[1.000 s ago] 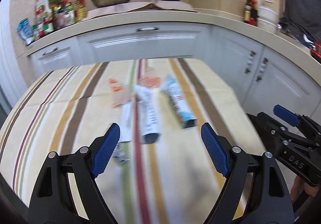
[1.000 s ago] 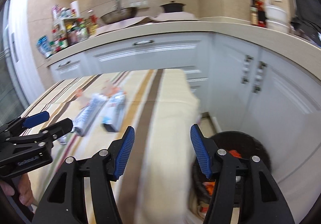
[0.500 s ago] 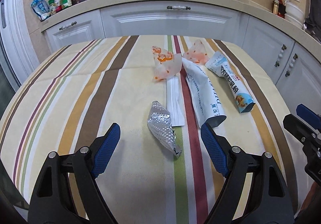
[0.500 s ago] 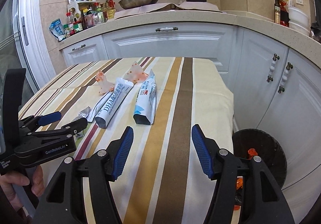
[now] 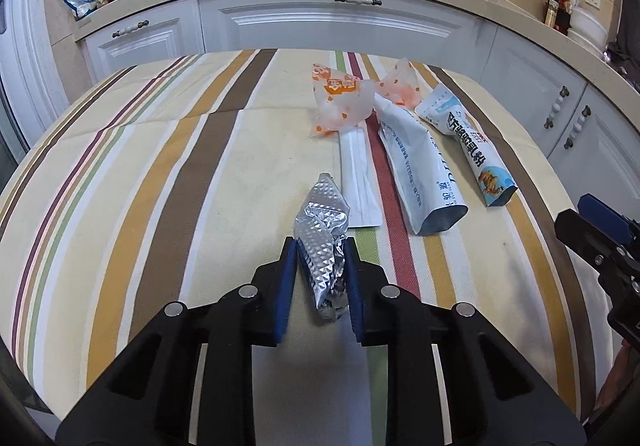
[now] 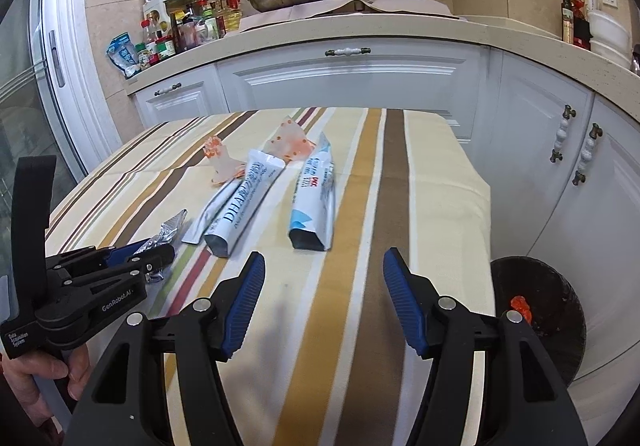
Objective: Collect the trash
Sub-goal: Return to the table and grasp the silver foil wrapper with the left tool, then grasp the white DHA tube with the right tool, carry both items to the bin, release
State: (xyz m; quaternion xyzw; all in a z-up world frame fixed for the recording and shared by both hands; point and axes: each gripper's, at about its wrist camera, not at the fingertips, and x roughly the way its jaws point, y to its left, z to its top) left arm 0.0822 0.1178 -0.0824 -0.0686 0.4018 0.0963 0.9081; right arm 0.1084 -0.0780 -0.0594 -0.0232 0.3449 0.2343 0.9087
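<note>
1. Left gripper (image 5: 322,278) had just snapped closed and was pinching the crumpled foil wrapper (image 5: 322,242) at its near end. The wrapper sat on the striped tablecloth (image 5: 160,206), just left of the other trash.
2. Right gripper (image 6: 324,302) was spread wide with nothing in it, hovering over the cloth near the table's right side.
3. What could've gone wrong, imo: foil that thin is slippery and squashes easily, and the grip was only on one end, so it might have slid out on the lift. The pads were low too, so they could've caught the cloth and dragged it, shifting everything else.
4. The bin (image 6: 536,310) was down on the floor off the right edge, so a loose carry could've dropped the wrapper short.
5. Count: one foil wrapper, two orange-printed clear wrappers (image 5: 340,102), one flat white sachet (image 5: 358,182), two long white-and-blue pouches (image 5: 420,174). Six bits of trash, one bin, two grippers.
</note>
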